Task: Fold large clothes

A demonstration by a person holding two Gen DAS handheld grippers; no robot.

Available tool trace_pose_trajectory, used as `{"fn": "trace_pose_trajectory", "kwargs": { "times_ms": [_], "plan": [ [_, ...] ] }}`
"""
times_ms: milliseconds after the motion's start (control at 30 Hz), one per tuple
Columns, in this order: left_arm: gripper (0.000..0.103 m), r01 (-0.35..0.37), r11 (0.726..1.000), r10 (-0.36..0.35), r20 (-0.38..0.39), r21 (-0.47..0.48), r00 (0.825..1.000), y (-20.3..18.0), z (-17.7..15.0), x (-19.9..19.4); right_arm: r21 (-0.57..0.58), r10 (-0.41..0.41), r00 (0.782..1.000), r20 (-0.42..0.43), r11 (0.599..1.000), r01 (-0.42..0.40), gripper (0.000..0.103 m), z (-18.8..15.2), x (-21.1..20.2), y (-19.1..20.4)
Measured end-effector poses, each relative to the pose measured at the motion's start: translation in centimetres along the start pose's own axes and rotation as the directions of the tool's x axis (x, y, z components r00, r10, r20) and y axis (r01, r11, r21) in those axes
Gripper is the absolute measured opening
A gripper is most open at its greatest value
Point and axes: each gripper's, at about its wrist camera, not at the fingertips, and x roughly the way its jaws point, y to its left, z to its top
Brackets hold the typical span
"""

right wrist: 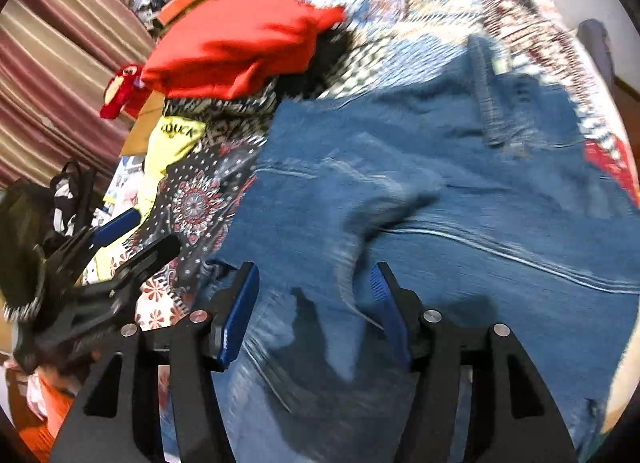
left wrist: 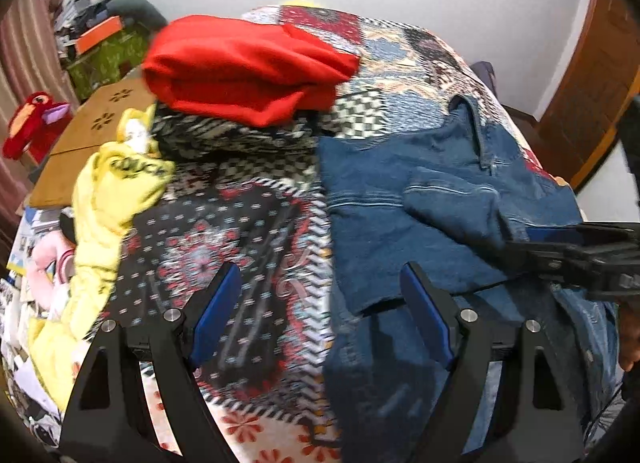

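Observation:
A pair of blue jeans [left wrist: 420, 199] lies partly folded on the patterned bedspread [left wrist: 224, 231], on the right half of the bed. It fills the right wrist view [right wrist: 460, 167]. My left gripper [left wrist: 320, 283] is open, hovering over the jeans' left edge and the bedspread. My right gripper [right wrist: 316, 283] is open, low over the denim with nothing between its blue pads. The right gripper shows side-on at the right of the left wrist view [left wrist: 560, 239]. The left gripper shows at the left of the right wrist view [right wrist: 132, 231].
A red garment [left wrist: 248, 67] lies on a black-and-white patterned one [left wrist: 240, 135] at the far side. A yellow garment [left wrist: 108, 215] hangs at the bed's left edge. A wooden board [left wrist: 80, 143], a red plush toy [left wrist: 32, 123] and clutter stand left. A wooden door [left wrist: 592, 83] is right.

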Motion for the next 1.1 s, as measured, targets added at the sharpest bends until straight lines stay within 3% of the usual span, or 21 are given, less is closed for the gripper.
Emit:
{"fn": "trace_pose_trajectory", "kwargs": {
  "times_ms": [100, 300, 400, 600, 700, 867, 1000, 1067, 1100],
  "plan": [
    [0.081, 0.022, 0.999, -0.021, -0.010, 0.045, 1.000, -2.5, 0.9, 0.7, 0.068, -0.054, 0.995, 0.082, 0.997, 0.049, 0.069, -0.9, -2.8, -3.5],
    [0.081, 0.057, 0.981, -0.056, -0.012, 0.183, 0.998, -8.7, 2.8, 1.9, 0.215, -0.201, 0.973, 0.111, 0.961, 0.174, 0.069, -2.7, -6.3, -10.7],
    [0.081, 0.078, 0.970, -0.074, -0.028, 0.229, 0.997, -11.4, 3.6, 3.1, 0.267, -0.281, 0.951, 0.131, 0.934, 0.239, 0.069, -3.9, -8.4, -13.7],
    [0.081, 0.040, 0.961, -0.008, -0.118, 0.272, 0.993, -13.6, 3.8, 7.6, 0.337, -0.385, 0.917, 0.109, 0.882, 0.330, 0.069, -5.9, -9.8, -17.7],
    [0.082, 0.016, 0.968, 0.020, -0.141, 0.252, 0.990, -12.5, 3.3, 8.8, 0.359, -0.381, 0.922, 0.068, 0.872, 0.333, 0.069, -7.0, -8.5, -18.9],
    [0.083, 0.089, 0.988, -0.067, -0.167, 0.127, 0.984, -9.5, 2.7, 8.3, 0.362, -0.362, 0.932, -0.021, 0.866, 0.344, 0.069, -8.7, -4.8, -20.0],
    [0.083, 0.076, 0.994, -0.064, -0.152, 0.075, 0.986, -8.1, 1.9, 7.4, 0.359, -0.346, 0.935, -0.073, 0.866, 0.348, 0.070, -9.9, -2.1, -20.1],
    [0.080, 0.074, 0.996, -0.068, -0.136, 0.041, 0.988, -7.2, 1.5, 6.8, 0.342, -0.371, 0.927, -0.060, 0.865, 0.368, 0.071, -10.1, -2.0, -19.9],
    [0.073, 0.085, 0.996, -0.082, -0.132, 0.019, 0.988, -6.7, 1.4, 6.7, 0.337, -0.374, 0.926, -0.056, 0.866, 0.370, 0.072, -10.1, -2.1, -19.7]
  ]
}}
